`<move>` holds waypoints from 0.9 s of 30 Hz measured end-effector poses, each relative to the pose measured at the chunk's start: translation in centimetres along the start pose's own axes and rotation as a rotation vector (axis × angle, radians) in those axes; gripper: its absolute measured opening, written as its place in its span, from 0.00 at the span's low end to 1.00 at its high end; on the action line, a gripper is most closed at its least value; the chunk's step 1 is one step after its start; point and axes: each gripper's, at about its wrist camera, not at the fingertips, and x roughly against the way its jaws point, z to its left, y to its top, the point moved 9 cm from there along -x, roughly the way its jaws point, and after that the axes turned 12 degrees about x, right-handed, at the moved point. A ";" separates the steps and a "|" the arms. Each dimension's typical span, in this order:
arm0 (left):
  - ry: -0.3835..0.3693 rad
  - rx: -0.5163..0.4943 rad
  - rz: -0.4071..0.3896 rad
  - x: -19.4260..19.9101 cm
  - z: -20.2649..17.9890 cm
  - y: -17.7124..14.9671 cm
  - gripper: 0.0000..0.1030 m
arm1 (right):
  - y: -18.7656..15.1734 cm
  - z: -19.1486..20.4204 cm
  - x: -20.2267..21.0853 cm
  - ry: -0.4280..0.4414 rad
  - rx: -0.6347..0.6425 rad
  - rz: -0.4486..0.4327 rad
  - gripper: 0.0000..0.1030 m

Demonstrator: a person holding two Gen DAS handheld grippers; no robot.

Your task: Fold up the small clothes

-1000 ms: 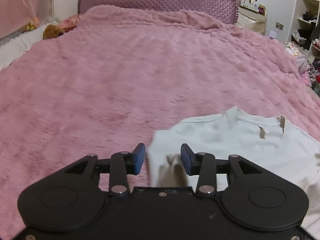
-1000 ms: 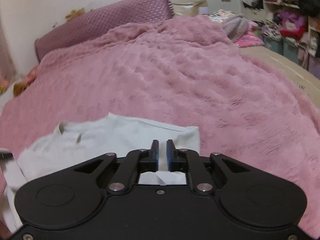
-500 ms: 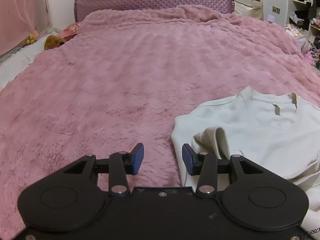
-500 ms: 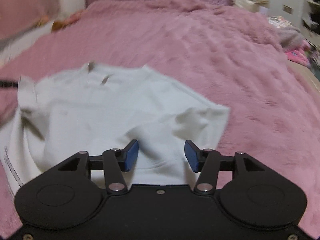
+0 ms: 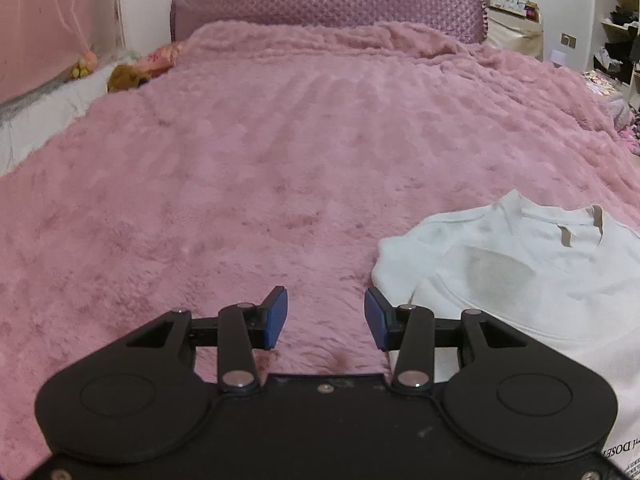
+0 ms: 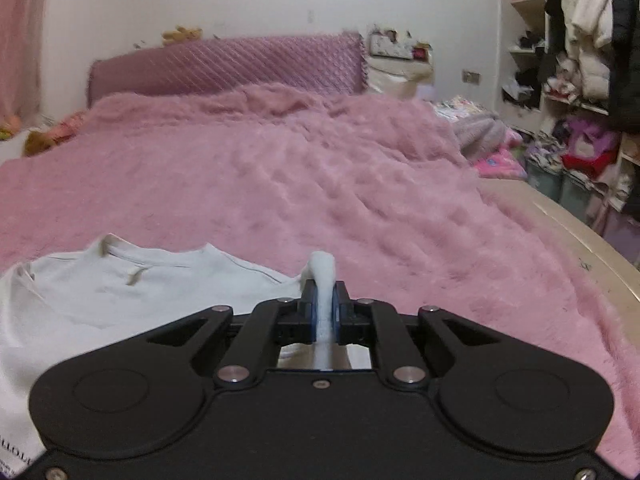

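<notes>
Whereas half a second earlier the right gripper stood with its jaws apart over the white sweatshirt, it is now clamped on a fold of that garment. A narrow ridge of white fabric rises between the blue pads and curls over their tips. The pads press on the cloth from both sides, with only its thickness between them. Which part of the sweatshirt is pinched cannot be read with certainty; it appears to be a sleeve or a side edge.

Compared with one second ago, the left gripper no longer has cloth between its fingers. Its jaws stand about half apart and hold nothing; only the pink plush blanket shows in the gap. The right-hand blue pad sits just beside the sweatshirt's left edge; contact cannot be confirmed.

The sweatshirt lies on the near part of the blanket, neckline pointing toward the quilted purple headboard. In the left wrist view it fills the lower right; in the right wrist view, the lower left. A collar tag is visible inside the neck. Printed lettering shows at the lower right frame edge, mostly cut off.
</notes>
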 end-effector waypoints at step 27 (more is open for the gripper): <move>-0.206 -0.512 0.101 -8.3 -12.9 -2.0 0.44 | -3.1 -4.4 -0.8 0.039 -0.112 0.082 0.52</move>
